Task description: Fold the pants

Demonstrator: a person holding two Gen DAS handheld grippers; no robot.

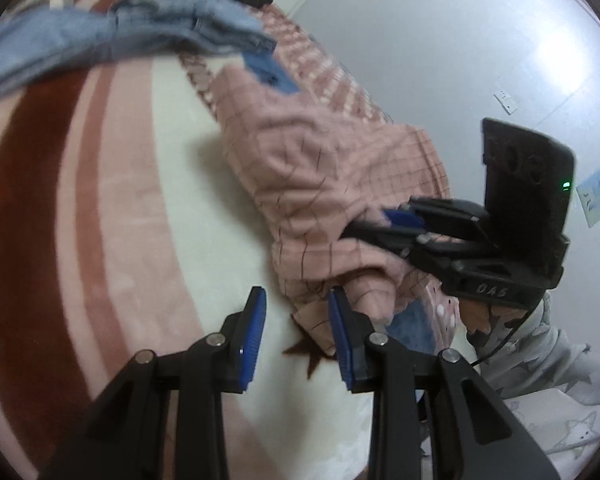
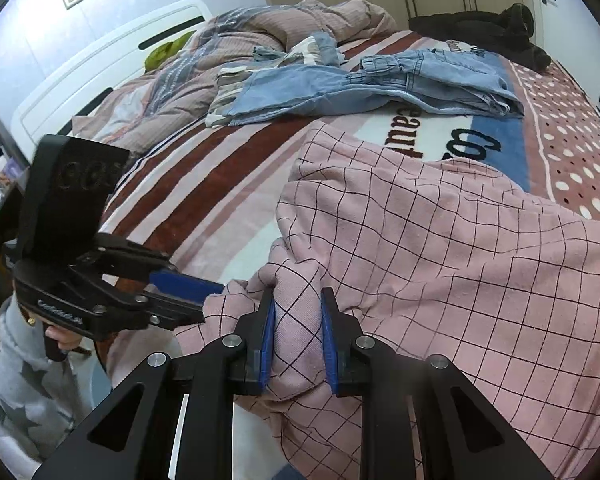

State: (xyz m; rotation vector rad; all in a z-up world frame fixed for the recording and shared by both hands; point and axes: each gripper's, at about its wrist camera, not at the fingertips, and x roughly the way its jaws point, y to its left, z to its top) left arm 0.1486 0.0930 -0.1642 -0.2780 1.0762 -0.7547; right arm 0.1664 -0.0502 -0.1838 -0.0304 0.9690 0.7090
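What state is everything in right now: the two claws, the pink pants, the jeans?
Right gripper: shut on a bunched fold of the pink pants.
Left gripper: open, nothing between its pads, beside the pants' edge.
Pink pants: rumpled, partly gathered on the blanket.
Jeans: crumpled, unfolded, further up the bed.

Checked pants [image 2: 440, 248] spread on bed blanket [image 2: 204, 184]; jeans [image 2: 380, 84] laid beyond, at 12 o'clock; jacket [image 2: 500, 28] behind, at 1 o'clock.
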